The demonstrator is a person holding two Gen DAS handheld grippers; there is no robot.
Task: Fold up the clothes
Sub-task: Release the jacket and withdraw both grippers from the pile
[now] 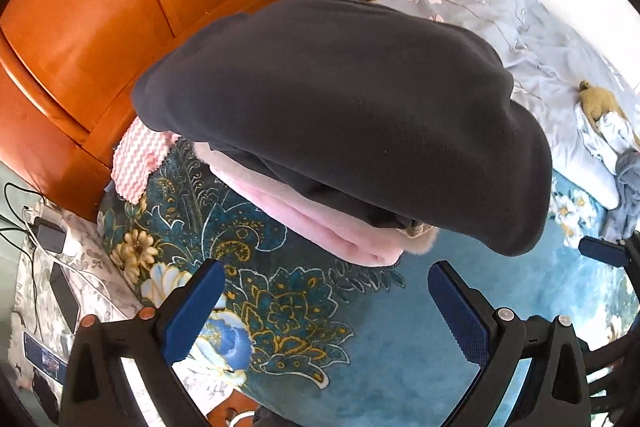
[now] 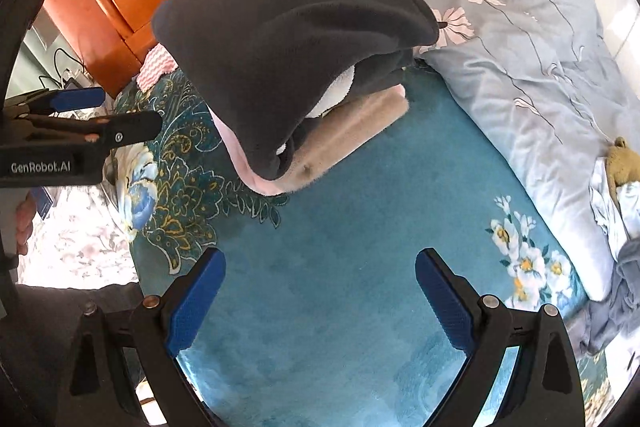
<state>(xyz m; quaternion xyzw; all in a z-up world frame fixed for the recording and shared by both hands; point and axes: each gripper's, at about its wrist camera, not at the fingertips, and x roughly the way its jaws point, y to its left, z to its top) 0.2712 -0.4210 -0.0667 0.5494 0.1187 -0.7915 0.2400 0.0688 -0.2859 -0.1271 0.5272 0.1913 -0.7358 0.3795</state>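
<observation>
Both wide open, empty: left claw [image 1: 326, 301], right claw [image 2: 320, 291].

A folded dark fleece [image 1: 352, 115] tops a pink blanket [image 1: 320, 223], left gripper [image 1: 326, 311] spread wide below.

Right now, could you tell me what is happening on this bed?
A person is folding clothes with two handheld grippers. A folded dark grey fleece garment lies on top of a stack with a pink blanket beneath, on the teal floral bedspread. The left gripper and right gripper are both open, hold nothing and hover apart from the stack.
</observation>
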